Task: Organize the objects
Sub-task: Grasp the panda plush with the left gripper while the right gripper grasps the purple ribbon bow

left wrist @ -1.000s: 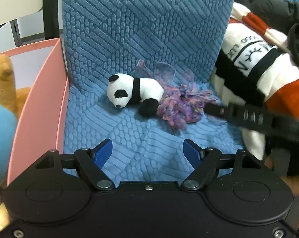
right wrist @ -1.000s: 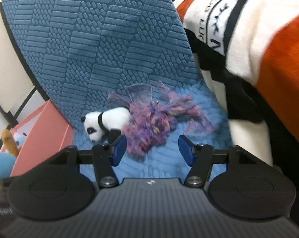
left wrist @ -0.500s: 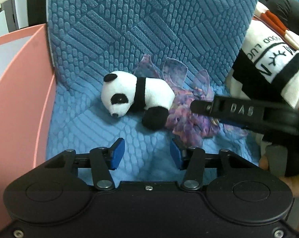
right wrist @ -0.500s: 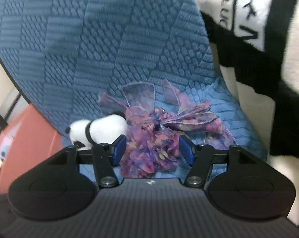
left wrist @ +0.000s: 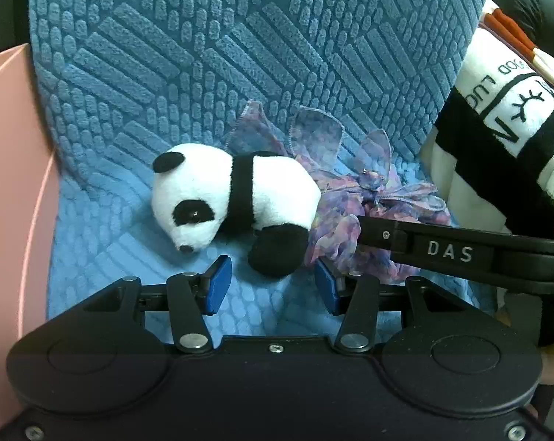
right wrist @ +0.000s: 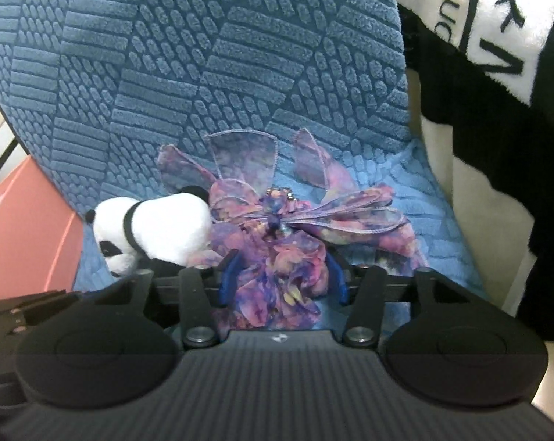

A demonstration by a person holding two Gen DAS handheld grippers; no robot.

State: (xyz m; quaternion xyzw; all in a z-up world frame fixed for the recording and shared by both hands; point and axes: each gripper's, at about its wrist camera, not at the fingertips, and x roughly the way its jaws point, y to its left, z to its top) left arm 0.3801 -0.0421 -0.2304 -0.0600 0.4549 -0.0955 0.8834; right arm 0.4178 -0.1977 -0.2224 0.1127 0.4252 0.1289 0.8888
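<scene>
While both tools sit low over the blue chair seat [left wrist: 104, 242], I judge the step in hand to be a double pick-up. My right hand-held gripper [right wrist: 282, 275] has its fingers on either side of the purple hair bow [right wrist: 280, 235], pressing into the ruffled fabric without a confirmed clamp; I record it as part-closed around the bow, not yet firmly holding. My left hand-held gripper [left wrist: 271, 286] is moderately wide and empty, its fingers flanking the black paw of the toy panda [left wrist: 236, 194], which lies on its side touching the bow. A pink box [left wrist: 8, 198] stands just left of the seat. Next, I expect to close the right fingers fully, advance the left around the panda's body, then lift each clear.
</scene>
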